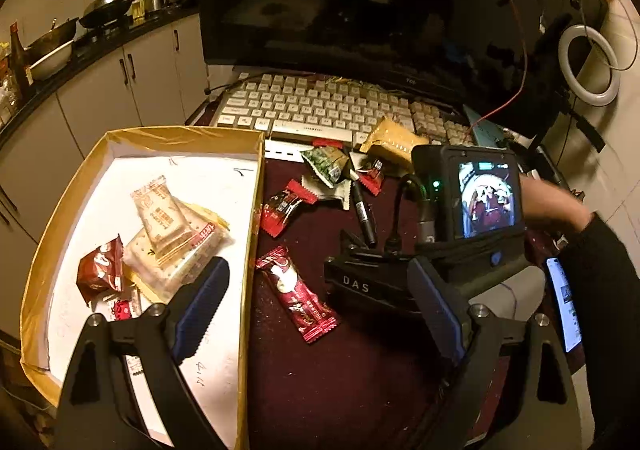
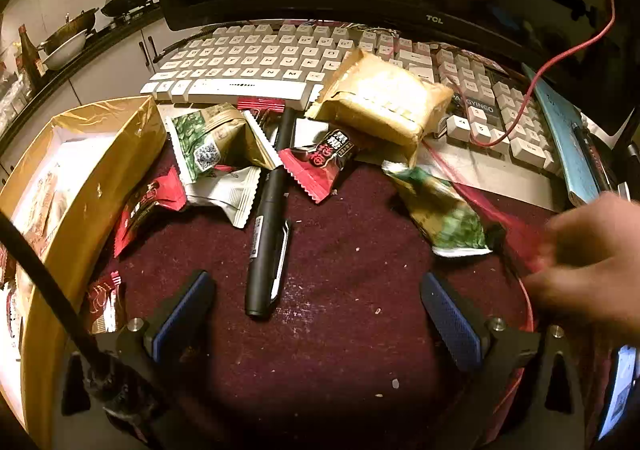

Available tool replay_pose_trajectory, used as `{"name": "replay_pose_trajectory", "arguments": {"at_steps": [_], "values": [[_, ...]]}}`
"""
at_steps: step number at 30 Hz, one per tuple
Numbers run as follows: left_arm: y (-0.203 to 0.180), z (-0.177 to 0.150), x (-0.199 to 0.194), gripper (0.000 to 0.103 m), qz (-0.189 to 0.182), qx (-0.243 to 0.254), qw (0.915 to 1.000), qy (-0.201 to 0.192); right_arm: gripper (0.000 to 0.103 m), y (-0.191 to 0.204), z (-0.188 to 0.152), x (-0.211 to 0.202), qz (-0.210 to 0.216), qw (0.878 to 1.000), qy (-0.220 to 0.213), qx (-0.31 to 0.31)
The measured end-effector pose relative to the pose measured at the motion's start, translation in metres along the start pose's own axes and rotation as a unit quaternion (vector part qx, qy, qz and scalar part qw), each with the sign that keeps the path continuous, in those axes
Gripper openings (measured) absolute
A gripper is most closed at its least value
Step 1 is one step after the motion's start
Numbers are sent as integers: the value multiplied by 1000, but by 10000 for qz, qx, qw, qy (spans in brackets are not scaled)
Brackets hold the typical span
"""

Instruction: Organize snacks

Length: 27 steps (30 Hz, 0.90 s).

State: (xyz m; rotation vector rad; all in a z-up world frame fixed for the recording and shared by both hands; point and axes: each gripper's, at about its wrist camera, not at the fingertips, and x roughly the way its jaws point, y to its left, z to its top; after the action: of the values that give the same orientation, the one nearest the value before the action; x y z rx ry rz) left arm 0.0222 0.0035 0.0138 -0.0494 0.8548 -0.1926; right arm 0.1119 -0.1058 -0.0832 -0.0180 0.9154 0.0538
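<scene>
Both claws are seen spread wide and empty — the left claw (image 1: 320, 314) is held low over the near edge of the gold-rimmed box (image 1: 252, 210), one finger above the box floor and the other above the maroon worktop (image 2: 340, 330), presumably so that a packet can be taken from either side of the wall. The right claw (image 2: 316, 314) is poised just above the worktop with the black marker pen (image 2: 268, 246) lying between and beyond its fingers; no snack is pinched. A bare hand (image 2: 592, 262), blurred, is seen at the right with a green packet (image 2: 444, 210) and a red wrapper (image 2: 516, 234) just beside it — whether they are gripped cannot be told. Inside the box, pale biscuit packs (image 1: 172, 226) are stacked overlapping, two for certain and perhaps a third beneath, with one dark red packet (image 1: 100, 266) at their left and a small red-and-white one (image 1: 120, 308) nearer — sorted goods, it is judged. Still loose on the worktop: one long red stick sachet (image 1: 298, 294) just outside the box wall, one red candy (image 2: 148, 206), one green-and-gold packet (image 2: 212, 142) over a white one (image 2: 228, 198), one black-and-red candy (image 2: 320, 162), and one tan cake pack (image 2: 380, 98) propped on the keyboard (image 2: 248, 62). Roughly half the sorting is judged left to do.
</scene>
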Motion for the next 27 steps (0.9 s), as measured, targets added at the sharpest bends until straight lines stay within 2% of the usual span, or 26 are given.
{"name": "replay_pose_trajectory", "arguments": {"at_steps": [5, 14, 27], "values": [[0, -4, 5, 91, -22, 4, 9999, 123, 103, 0, 0, 1, 0, 10000, 0, 0], [-7, -6, -5, 91, -91, 86, 9999, -15, 103, 1, 1, 1, 0, 10000, 2, -1], [-4, -1, -3, 91, -204, 109, 9997, 35, 103, 1, 0, 1, 2, 10000, 4, -3]]}}
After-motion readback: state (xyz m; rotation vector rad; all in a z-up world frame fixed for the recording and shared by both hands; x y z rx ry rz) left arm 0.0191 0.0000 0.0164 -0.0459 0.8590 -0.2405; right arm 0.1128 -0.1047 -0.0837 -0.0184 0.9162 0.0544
